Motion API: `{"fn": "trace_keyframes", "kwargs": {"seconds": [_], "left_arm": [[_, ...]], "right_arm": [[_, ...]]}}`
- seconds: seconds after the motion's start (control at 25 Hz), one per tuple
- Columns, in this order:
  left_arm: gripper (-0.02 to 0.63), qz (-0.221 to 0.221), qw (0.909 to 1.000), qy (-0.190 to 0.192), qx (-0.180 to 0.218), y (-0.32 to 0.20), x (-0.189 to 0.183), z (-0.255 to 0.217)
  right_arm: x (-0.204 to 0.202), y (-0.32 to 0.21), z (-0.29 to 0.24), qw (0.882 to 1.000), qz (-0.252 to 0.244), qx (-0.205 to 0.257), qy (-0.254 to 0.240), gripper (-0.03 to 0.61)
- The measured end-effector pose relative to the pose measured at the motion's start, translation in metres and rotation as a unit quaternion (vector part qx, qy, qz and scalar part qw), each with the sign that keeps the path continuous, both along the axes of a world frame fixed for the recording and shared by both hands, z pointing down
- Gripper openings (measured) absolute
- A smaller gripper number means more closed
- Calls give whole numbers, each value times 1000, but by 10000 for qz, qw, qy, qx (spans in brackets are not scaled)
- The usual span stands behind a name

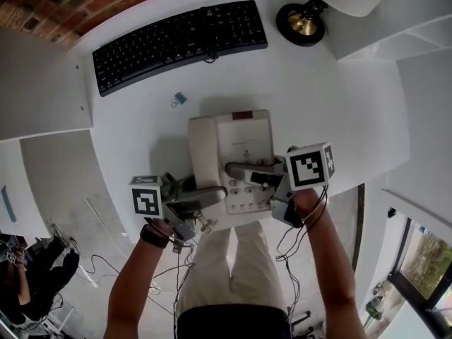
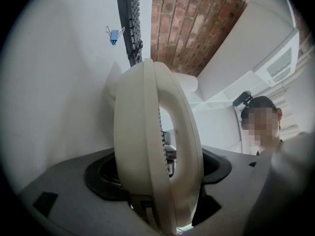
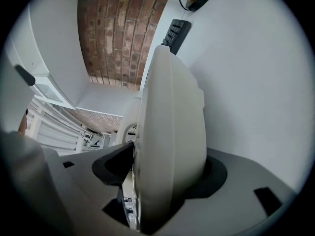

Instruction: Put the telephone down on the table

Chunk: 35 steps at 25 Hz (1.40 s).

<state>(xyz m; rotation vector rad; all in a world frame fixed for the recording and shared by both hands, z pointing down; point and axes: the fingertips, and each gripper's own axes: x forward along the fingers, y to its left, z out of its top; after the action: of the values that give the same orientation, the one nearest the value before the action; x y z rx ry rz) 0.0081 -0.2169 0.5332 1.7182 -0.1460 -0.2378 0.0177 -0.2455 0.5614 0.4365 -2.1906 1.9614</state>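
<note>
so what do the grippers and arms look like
Left gripper and right gripper are grey, each carrying a white cube of black square markers. Thin black cables hang below. Forearms are bare; a black wristband sits on the left wrist.

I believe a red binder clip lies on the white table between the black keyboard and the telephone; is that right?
Not quite: the binder clip is blue, not red, as the head view shows. It does lie on the white table between the black keyboard and the telephone.
</note>
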Motion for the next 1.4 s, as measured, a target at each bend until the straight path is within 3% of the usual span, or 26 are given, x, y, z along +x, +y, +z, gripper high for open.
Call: {"fn": "trace_keyframes", "kwargs": {"seconds": [0.6, 1.2, 1.4], "left_arm": [[410, -67, 9997, 244, 63, 0, 6, -3], [410, -69, 9995, 281, 90, -1, 13, -3], [410, 83, 9991, 125, 388, 6, 18, -6]], "right_arm": [[17, -7, -4, 9977, 194, 382, 519, 302], [26, -6, -6, 9982, 454, 310, 219, 302], [33, -6, -10, 9946, 257, 870, 497, 302]]}}
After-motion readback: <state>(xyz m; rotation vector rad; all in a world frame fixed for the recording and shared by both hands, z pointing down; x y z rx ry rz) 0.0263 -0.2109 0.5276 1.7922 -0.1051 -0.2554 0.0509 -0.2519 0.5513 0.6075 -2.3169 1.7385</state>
